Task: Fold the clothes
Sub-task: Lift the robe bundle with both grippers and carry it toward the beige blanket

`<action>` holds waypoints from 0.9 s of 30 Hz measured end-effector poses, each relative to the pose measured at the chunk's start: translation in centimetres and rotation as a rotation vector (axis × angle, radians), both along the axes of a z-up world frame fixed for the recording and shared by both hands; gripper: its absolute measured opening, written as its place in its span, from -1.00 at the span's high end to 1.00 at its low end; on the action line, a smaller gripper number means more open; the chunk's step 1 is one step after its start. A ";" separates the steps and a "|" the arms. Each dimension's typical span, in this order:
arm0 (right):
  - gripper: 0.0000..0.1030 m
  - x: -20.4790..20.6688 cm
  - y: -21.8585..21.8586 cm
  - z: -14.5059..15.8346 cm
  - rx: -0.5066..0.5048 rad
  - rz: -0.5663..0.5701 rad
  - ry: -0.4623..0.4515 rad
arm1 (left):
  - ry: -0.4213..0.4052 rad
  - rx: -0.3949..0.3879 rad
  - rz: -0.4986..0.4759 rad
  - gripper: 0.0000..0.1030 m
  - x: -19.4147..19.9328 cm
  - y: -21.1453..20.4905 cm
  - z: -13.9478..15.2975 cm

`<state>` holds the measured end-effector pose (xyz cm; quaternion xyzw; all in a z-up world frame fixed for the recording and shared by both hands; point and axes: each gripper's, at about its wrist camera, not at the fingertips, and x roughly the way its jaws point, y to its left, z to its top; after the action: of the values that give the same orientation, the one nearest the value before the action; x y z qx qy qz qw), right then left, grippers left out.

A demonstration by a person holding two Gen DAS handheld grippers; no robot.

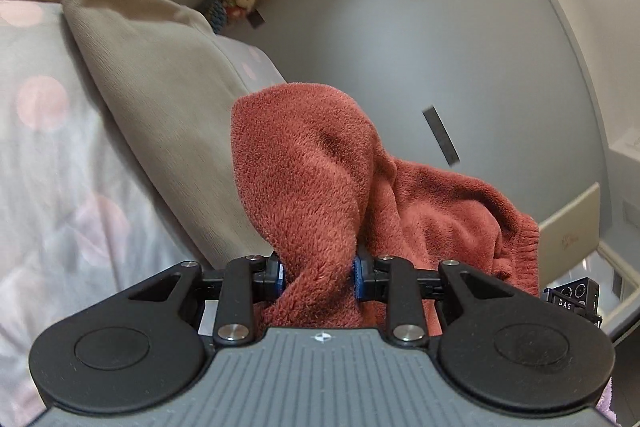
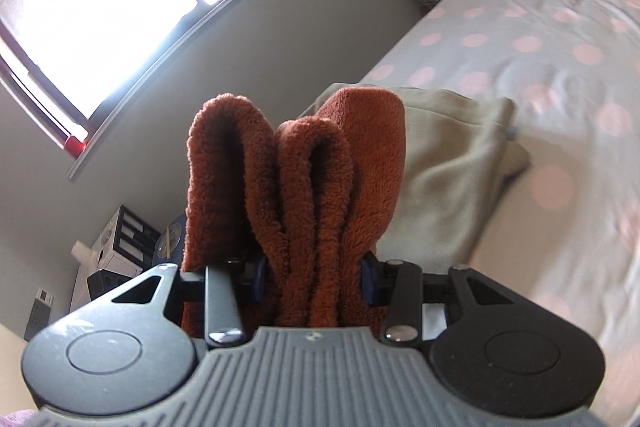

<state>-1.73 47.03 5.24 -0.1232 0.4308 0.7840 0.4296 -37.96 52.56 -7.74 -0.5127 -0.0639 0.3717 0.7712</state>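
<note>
Polka-dot bedding (image 2: 540,39) and a beige folded garment (image 2: 452,163) lie beyond both tongs. Your left tongs (image 1: 319,275) pinch one bunch of the rust fleece garment (image 1: 312,163), and your right tongs (image 2: 312,279) clamp several bunched layers of it (image 2: 308,179), all lifted off the bed. Keep both grips firm and level, draw the cloth taut between them, and lower it flat so that the edges line up.

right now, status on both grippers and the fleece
Left gripper shut on rust fleece garment. Right gripper shut on bunched folds of it. Garment lifted, not yet folded. Beige garment lies on the bed beyond.
</note>
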 end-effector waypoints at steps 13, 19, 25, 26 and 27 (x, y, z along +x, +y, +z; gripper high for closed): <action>0.11 -6.2 26.6 -0.4 0.046 0.332 0.015 | -0.024 -0.012 0.354 0.50 -5.2 11.4 -1.7; 0.11 -8.9 36.4 -0.6 0.056 0.439 -0.033 | 0.020 -0.026 0.476 0.50 -5.9 14.5 -0.9; 0.10 -12.8 42.4 -0.4 0.087 0.506 -0.112 | -0.024 -0.074 0.581 0.50 -6.7 15.7 -1.4; 0.10 -13.4 43.1 -0.3 0.096 0.510 -0.136 | -0.032 -0.080 0.593 0.50 -6.7 16.0 -1.7; 0.08 -14.0 43.9 -0.2 0.104 0.507 -0.160 | -0.039 -0.088 0.606 0.50 -6.7 16.2 -2.0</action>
<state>-15.74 90.90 5.02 -0.2666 0.3098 0.8755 0.2579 -44.69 68.78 -9.70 -0.5102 -0.2127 0.5773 0.6010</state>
